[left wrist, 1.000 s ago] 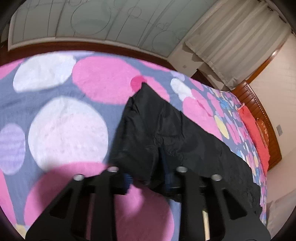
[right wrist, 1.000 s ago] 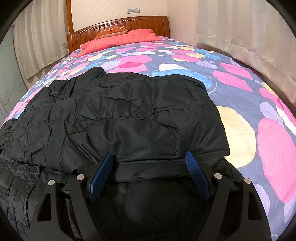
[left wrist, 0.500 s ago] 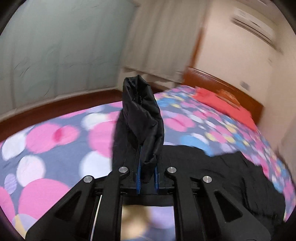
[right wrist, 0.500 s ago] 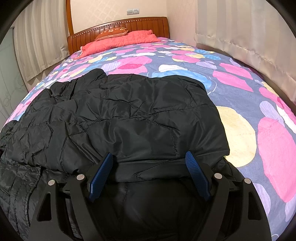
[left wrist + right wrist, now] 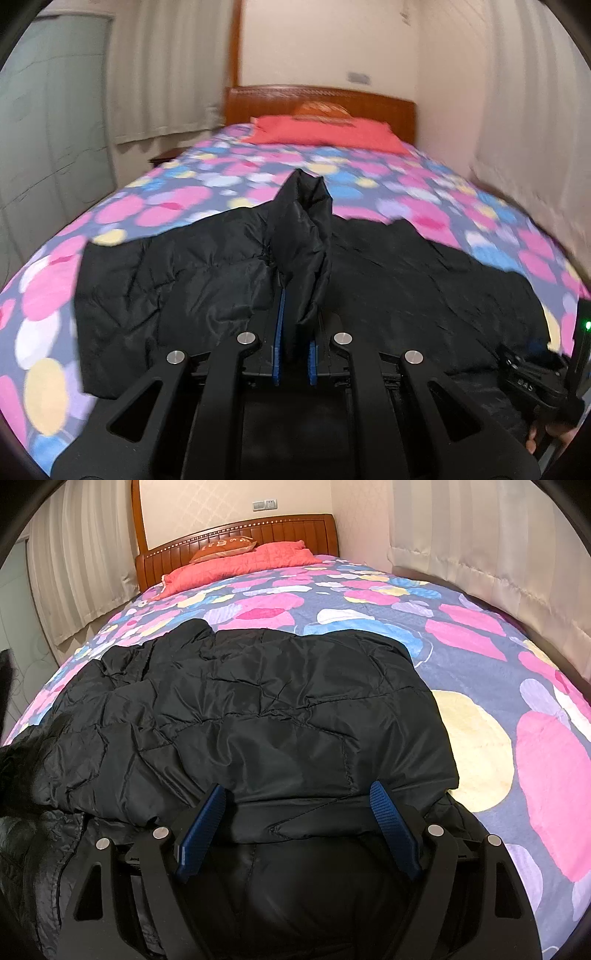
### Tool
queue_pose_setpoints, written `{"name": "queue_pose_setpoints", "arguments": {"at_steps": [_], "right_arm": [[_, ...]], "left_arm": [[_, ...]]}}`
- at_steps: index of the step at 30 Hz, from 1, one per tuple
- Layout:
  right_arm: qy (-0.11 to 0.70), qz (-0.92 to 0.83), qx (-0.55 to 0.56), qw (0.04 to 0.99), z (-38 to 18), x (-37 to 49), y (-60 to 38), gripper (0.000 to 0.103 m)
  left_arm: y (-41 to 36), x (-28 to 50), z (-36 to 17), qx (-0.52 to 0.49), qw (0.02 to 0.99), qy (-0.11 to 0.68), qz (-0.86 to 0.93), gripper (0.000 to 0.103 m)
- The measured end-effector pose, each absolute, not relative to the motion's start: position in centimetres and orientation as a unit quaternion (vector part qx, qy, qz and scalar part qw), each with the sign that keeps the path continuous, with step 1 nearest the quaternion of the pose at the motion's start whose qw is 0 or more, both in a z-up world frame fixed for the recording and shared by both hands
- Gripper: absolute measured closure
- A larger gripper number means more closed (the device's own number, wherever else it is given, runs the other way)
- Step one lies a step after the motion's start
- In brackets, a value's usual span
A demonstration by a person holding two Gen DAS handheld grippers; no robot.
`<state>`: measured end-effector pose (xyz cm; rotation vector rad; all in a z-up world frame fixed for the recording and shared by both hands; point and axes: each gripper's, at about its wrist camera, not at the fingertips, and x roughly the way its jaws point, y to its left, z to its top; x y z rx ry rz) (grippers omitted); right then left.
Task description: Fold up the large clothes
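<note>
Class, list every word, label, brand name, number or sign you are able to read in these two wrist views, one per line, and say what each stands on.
Orange cushion against the wooden headboard: pale stitched lettering, too small and warped to read.
Same cushion in the left wrist view: blurred, unreadable.
White wall socket plate: no legible marking.
Black quilted jacket, dotted bedspread, both grippers: no text visible.

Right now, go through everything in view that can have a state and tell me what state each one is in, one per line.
Left gripper: jaws shut on a raised fold of the jacket.
Right gripper: jaws open, over the jacket's near edge, gripping nothing.
Black jacket: spread on the bed, wrinkled, one part lifted.
Bedspread: laid flat under the jacket.
Red pillow: lying at the headboard.
Curtains: drawn closed.
</note>
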<state>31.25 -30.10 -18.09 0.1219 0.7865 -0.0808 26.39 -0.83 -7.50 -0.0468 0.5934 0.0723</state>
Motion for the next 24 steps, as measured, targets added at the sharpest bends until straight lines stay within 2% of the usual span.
{"name": "queue_pose_setpoints", "arguments": {"at_steps": [7, 9, 11, 13, 17, 24], "right_arm": [[0.383, -0.04, 0.059, 0.921, -18.2, 31.1, -30.1, 0.023], [0.383, -0.04, 0.058, 0.921, -18.1, 31.3, -30.1, 0.023], [0.383, -0.04, 0.059, 0.921, -18.2, 31.1, -30.1, 0.023], [0.383, -0.04, 0.058, 0.921, -18.2, 31.2, -30.1, 0.023], [0.384, -0.042, 0.057, 0.921, -18.0, 31.2, -30.1, 0.024], [0.355, -0.001, 0.086, 0.931, -14.5, 30.0, -26.9, 0.024]], "left_arm": [[-6.6, 28.4, -11.3, 0.034, 0.937, 0.347, 0.009, 0.09], [-7.2, 28.2, -11.6, 0.049, 0.936, 0.349, 0.009, 0.08], [-7.3, 27.5, -11.0, 0.048, 0.94, 0.337, 0.001, 0.052], [-7.3, 26.8, -10.1, 0.045, 0.946, 0.322, -0.005, 0.045], [-6.2, 24.7, -8.3, 0.04, 0.948, 0.315, -0.011, 0.042], [2.5, 21.2, -6.7, 0.006, 0.95, 0.308, 0.05, 0.039]]}}
